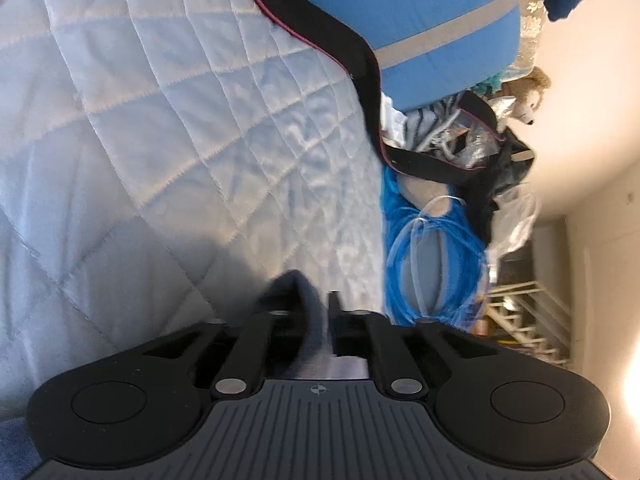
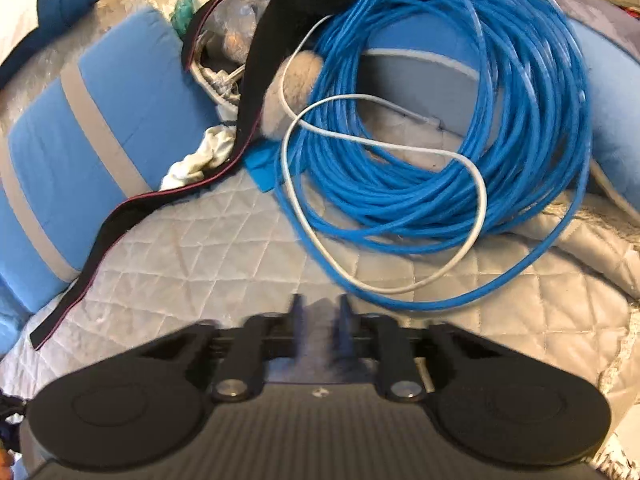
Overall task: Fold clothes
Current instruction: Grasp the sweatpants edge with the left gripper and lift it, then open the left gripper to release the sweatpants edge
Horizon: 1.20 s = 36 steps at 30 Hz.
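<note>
Garment [image 1: 298, 300], dark grey-blue cloth, pinched in left gripper [image 1: 320, 304], bunched just above its fingertips over quilted bed [image 1: 160, 140]. Right gripper [image 2: 318, 312] clamped on a fold of the same blue-grey cloth [image 2: 320, 336]; blue cable coil [image 2: 460, 140] just beyond.

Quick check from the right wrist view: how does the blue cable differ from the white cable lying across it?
The blue cable is wound in many stacked turns forming a thick coil; the white cable is a single loose strand making a couple of open loops. The blue cable takes up far more of the bed; the white one is much less bulky. The white cable lies on top, crossing the blue coil. Both rest on the quilted bedspread, just beyond the right tongs.
</note>
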Tool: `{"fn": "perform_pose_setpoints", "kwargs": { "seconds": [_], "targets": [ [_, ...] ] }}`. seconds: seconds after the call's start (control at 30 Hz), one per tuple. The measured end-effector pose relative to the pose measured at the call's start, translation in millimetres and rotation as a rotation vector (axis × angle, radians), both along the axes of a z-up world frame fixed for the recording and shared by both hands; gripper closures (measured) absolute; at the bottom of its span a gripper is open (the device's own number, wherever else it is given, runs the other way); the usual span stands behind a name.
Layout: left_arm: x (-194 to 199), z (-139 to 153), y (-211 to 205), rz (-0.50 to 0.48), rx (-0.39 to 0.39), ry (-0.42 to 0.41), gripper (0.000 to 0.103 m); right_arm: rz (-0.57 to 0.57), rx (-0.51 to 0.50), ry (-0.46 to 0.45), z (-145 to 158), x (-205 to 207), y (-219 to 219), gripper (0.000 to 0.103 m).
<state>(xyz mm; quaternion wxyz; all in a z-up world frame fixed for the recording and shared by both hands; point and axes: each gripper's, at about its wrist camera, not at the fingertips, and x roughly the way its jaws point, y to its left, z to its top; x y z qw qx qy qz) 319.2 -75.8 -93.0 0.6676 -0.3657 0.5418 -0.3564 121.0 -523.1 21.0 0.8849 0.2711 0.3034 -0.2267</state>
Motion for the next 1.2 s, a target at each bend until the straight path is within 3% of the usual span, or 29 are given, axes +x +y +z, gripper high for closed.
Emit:
{"fn": "perform_pose_setpoints", "kwargs": {
  "seconds": [0.53,0.63,0.67,0.7,0.77,0.9,1.03,1.13,1.2],
  "targets": [
    [1,4,1,-0.012,0.065,-0.034,0.098,-0.132,-0.052,0.057,-1,-13,-10,0.102],
    [2,7,-2,-0.031,0.072,-0.045,0.094,-0.16,-0.025,0.054,-2,-19,-13,0.087],
    [2,7,-2,-0.034,0.069,-0.045,0.088,-0.161,-0.031,0.044,0,-21,-11,0.061],
    [2,7,-3,-0.037,0.062,-0.045,0.085,-0.156,-0.057,0.027,4,-23,-6,0.041],
    [2,7,-4,-0.047,0.051,-0.045,0.078,-0.134,-0.125,-0.013,14,-26,11,0.021],
    [2,11,-3,-0.078,0.066,-0.07,0.069,0.048,-0.267,-0.069,27,-25,71,0.015],
    [-3,15,0,-0.09,0.102,-0.116,0.066,0.383,-0.302,-0.066,16,-17,152,0.015],
    [-5,16,1,-0.077,0.104,-0.129,0.071,0.608,-0.324,-0.048,5,-14,211,0.015],
    [-5,18,3,-0.05,0.113,-0.155,0.089,0.713,-0.339,-0.039,-2,-15,243,0.015]
  ]
}}
